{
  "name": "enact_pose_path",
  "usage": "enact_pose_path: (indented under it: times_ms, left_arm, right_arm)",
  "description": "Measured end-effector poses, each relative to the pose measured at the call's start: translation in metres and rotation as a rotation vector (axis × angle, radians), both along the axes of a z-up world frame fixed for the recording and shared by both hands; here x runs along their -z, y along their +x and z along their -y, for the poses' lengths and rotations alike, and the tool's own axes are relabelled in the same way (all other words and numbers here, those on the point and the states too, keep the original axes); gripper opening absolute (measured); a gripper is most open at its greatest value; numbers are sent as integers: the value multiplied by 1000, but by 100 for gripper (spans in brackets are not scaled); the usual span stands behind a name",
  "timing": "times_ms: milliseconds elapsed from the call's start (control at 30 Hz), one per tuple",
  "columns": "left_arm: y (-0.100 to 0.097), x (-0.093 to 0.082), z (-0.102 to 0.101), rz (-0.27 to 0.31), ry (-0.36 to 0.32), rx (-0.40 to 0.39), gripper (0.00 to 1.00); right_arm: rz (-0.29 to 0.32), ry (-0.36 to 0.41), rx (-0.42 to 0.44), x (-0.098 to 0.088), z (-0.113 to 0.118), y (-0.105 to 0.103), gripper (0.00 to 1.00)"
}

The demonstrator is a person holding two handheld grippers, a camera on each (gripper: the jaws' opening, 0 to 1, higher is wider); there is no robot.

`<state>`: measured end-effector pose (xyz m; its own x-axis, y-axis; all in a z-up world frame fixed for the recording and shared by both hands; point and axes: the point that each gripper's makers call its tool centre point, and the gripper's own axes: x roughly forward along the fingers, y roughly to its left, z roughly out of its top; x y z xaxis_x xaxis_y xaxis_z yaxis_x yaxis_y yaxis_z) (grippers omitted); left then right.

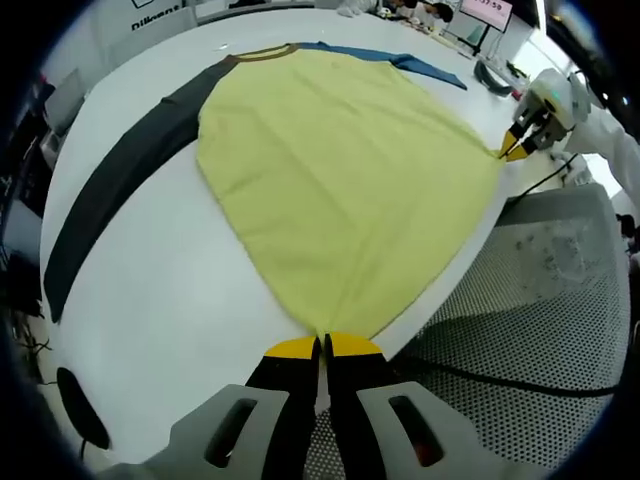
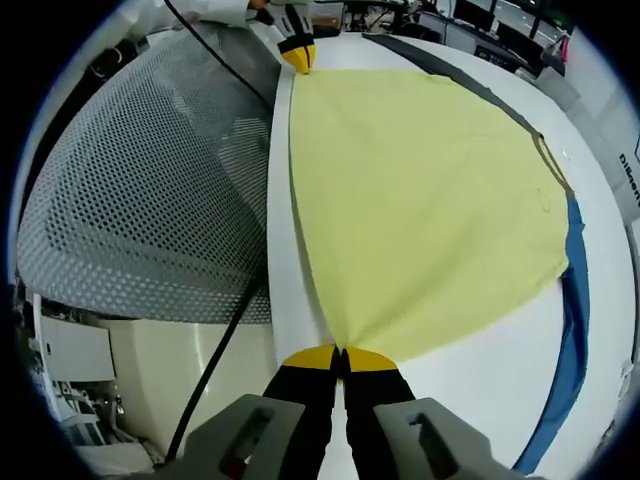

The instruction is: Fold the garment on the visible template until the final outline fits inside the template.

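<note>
A yellow shirt (image 1: 340,170) lies flat on the white table (image 1: 150,330), with a dark grey sleeve (image 1: 110,200) stretched out on one side and a blue sleeve (image 1: 420,65) on the other. My left gripper (image 1: 322,345) is shut on one corner of the shirt's hem at the table edge. The right gripper (image 1: 512,150) pinches the other hem corner. In the right gripper view, my right gripper (image 2: 341,355) is shut on the yellow shirt (image 2: 420,200), the left gripper (image 2: 298,55) holds the far corner, and the blue sleeve (image 2: 572,290) runs along the right.
A grey perforated metal surface (image 1: 530,320) (image 2: 140,180) adjoins the table edge beside the hem. A black cable (image 1: 500,382) (image 2: 215,365) crosses it. A person's white sleeve (image 1: 615,140) is behind the right gripper. Monitors (image 1: 485,12) stand beyond the table.
</note>
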<state>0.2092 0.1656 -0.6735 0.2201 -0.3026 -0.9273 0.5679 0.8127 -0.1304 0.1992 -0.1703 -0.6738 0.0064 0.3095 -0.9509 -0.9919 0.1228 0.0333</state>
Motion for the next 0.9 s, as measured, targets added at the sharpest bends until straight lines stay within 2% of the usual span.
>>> enact_pose_path:
  times_ms: [333,633,900]
  left_arm:
    - [-1,2,2,3,-21,8,1]
    - [-6,0,0,2,-32,28,8]
    - [-1,-15,-13,31,-51,-11,8]
  right_arm:
    - [-25,-12,11,5,2,-3,0]
    - [-84,-17,50,2,14,-14,7]
    - [-71,-34,81,-8,27,-12,9]
